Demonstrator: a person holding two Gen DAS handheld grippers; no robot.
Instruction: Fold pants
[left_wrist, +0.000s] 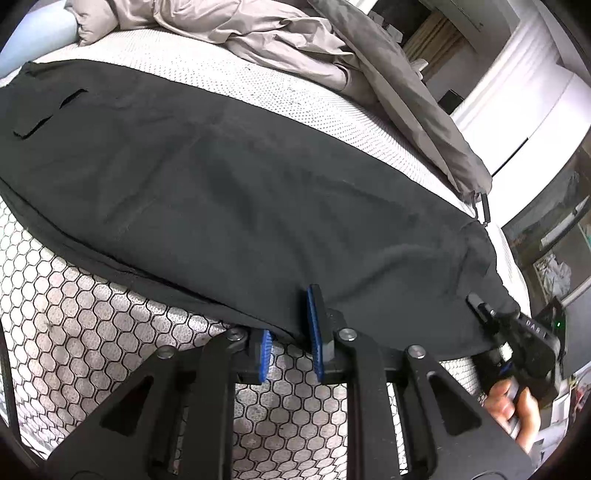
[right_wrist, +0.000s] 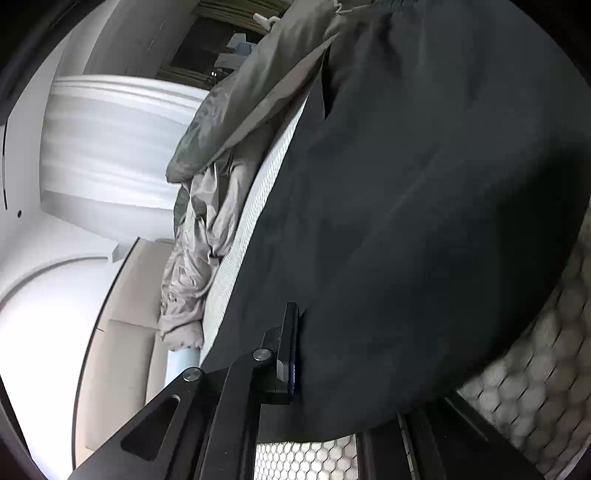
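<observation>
We saw the black pants (left_wrist: 229, 192) spread along the mattress (left_wrist: 92, 314) edge. The left gripper (left_wrist: 291, 339) pinched their near hem — the right gripper (right_wrist: 295, 354) was clamped on the far end.

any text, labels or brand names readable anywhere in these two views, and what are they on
"DAB": small pale letters on the body of the right gripper, seen from the left wrist view; they are tiny and soft, so the reading is uncertain, and any further characters are too blurred to tell.
Black pants: no label or print visible.
Right wrist view: no readable text.
</observation>
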